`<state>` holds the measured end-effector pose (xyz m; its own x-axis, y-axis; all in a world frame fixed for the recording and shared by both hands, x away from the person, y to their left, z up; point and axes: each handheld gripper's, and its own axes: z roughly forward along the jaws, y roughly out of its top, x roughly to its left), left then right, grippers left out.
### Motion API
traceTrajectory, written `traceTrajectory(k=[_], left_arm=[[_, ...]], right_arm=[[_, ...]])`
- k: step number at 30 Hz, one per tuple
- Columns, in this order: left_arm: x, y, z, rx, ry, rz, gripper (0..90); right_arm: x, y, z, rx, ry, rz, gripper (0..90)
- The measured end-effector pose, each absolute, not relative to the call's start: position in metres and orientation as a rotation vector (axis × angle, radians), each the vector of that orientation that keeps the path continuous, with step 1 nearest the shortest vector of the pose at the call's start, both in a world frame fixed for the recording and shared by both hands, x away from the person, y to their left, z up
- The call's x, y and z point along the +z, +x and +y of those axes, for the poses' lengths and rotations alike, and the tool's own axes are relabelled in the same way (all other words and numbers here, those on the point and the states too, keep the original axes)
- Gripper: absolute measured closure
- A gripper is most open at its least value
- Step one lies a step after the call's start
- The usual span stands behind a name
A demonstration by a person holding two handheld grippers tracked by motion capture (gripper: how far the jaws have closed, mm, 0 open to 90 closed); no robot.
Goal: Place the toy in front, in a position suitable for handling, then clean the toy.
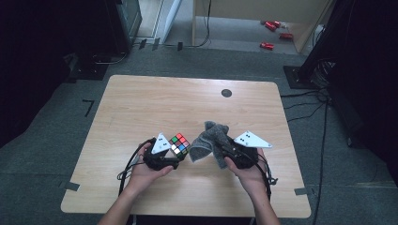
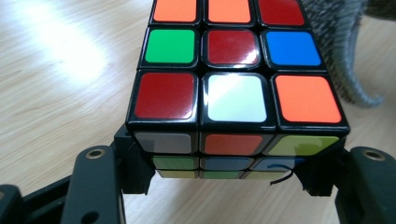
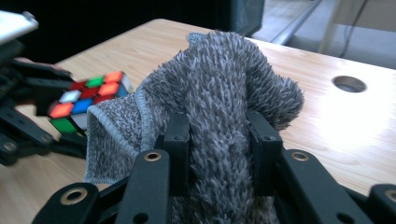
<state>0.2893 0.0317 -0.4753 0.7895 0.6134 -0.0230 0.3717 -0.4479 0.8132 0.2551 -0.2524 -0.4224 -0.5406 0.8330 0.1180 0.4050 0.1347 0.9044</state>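
Note:
A scrambled Rubik's cube (image 1: 179, 144) is held just above the wooden table (image 1: 141, 103), with my left gripper (image 1: 174, 157) shut on it. In the left gripper view the cube (image 2: 233, 88) sits between the two black jaws, clamped by its lower side faces. A grey fluffy cloth (image 1: 212, 140) hangs bunched beside the cube, and my right gripper (image 1: 224, 151) is shut on it. In the right gripper view the cloth (image 3: 219, 98) bulges up between the jaws, with the cube (image 3: 91, 100) and the left gripper to its left.
A round cable hole (image 1: 226, 93) is in the table's far right part. Cables trail from both grippers toward the front edge. Dark stands and cables (image 1: 324, 89) flank the table on the floor. Red items (image 1: 274, 33) lie on the floor far behind.

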Motion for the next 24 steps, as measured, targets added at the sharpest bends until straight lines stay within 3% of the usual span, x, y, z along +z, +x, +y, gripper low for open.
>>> traceTrajectory(k=[8, 15, 24], left_arm=[[-0.478, 0.28, 0.017, 0.37, 2.165, 0.66, 35.2], [-0.471, 0.27, 0.002, 0.385, 2.2, 0.574, 35.2], [-0.469, 0.272, 0.009, 0.399, 2.184, 0.595, 35.4]], right_arm=[[-0.409, 0.248, -0.236, 1.465, 1.148, 1.999, 66.1], [-0.427, 0.246, -0.198, 1.35, 1.077, 2.142, 65.3], [-0.432, 0.252, -0.208, 1.313, 1.155, 2.12, 66.8]])
